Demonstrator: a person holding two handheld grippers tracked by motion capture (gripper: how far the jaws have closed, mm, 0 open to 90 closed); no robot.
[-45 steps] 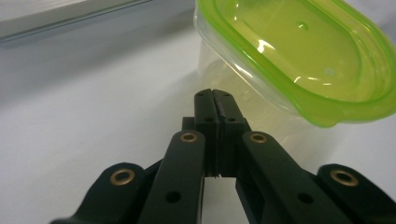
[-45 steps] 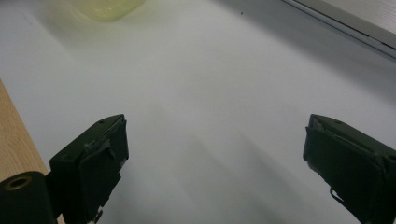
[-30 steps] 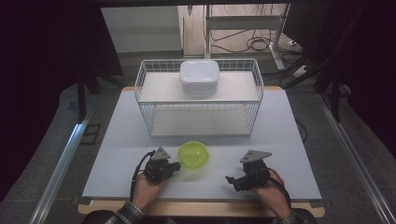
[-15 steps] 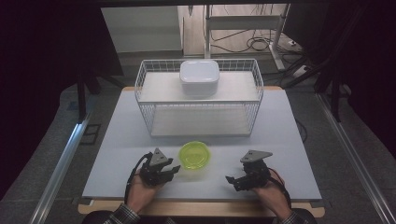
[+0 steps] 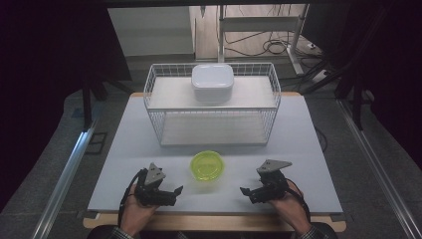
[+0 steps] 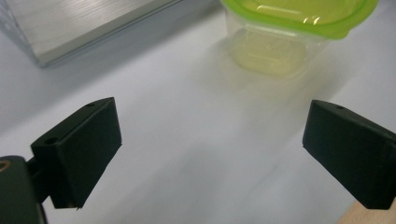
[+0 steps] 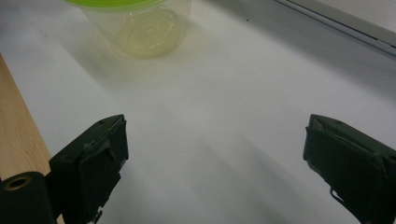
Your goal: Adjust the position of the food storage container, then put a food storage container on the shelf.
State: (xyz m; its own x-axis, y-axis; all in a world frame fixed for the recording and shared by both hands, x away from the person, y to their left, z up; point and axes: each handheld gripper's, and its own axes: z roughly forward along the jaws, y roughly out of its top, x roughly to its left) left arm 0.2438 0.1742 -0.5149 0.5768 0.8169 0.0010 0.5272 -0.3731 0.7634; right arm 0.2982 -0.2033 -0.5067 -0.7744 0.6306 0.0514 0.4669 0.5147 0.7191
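Lime-green-lidded container [image 5: 207,165] sits on the pale grey table [image 5: 124,149], just in front of the wire basket [image 5: 212,122] and apart from it. It is a small round tub with translucent, faintly yellow plastic walls and a glossy green lid whose rim overhangs the body. In the left gripper view its top is cut off by the frame edge; in the right gripper view only the lower wall and a strip of lid show.

To the container's left, the left gripper [image 5: 171,195] has just been opening its jaws; they stand wide apart with nothing between them, blocky matte black pads over bare table. To the container's right, the right gripper [image 5: 247,191] also has its jaws spread wide and empty.

Behind the container, the basket is white wire mesh, rectangular, and a white rounded-corner box [image 5: 213,82] of smooth plastic rests on its upper shelf. Whether that box has a separate lid is hard to make out.
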